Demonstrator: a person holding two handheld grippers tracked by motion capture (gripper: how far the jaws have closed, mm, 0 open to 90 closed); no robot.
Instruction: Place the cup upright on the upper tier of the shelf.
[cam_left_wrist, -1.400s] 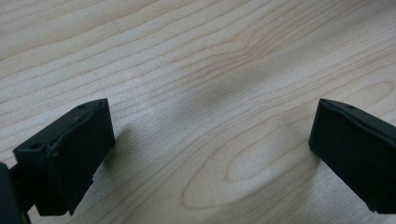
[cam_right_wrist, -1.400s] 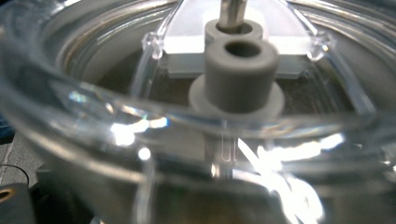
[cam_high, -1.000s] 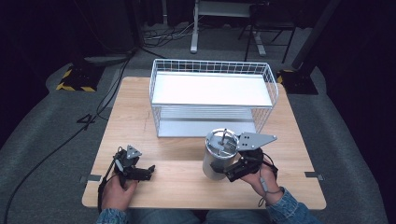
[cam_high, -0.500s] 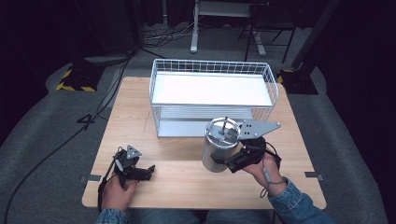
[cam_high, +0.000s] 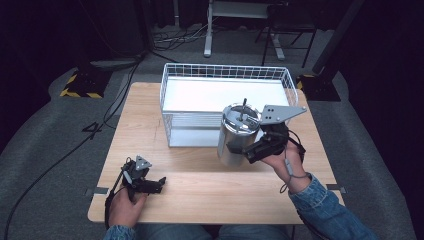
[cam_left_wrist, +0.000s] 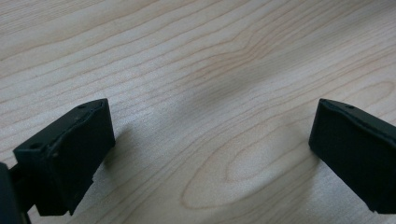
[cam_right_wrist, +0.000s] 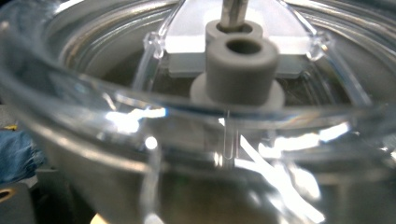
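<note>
- I see my right gripper at the right side of the counter, pressed to the side of a metal canister that stands upright, or slightly tilted, just in front of the wire basket.
- The jaws sit against the canister's wall and look clamped on it, though my hand and the gripper body hide the far side of the grip.
- I cannot tell from the high view whether the canister's base touches the counter; its bottom edge is partly covered by the gripper.
- The canister has a clear lid with a grey hub and a thin stem rising from the middle.
- In the right gripper view the lid is so close that everything is blurred, and reflections mask what lies inside.
- A blue sleeve shows at that view's left edge, cut off.
- My left gripper rests low on the counter's front left corner, well apart from the canister.
- In the left gripper view its jaws stand wide apart, released, with bare wood grain between them; both jaws are cut off by the frame.
- The basket holds a white liner; its near wall is partly hidden behind the canister.
</note>
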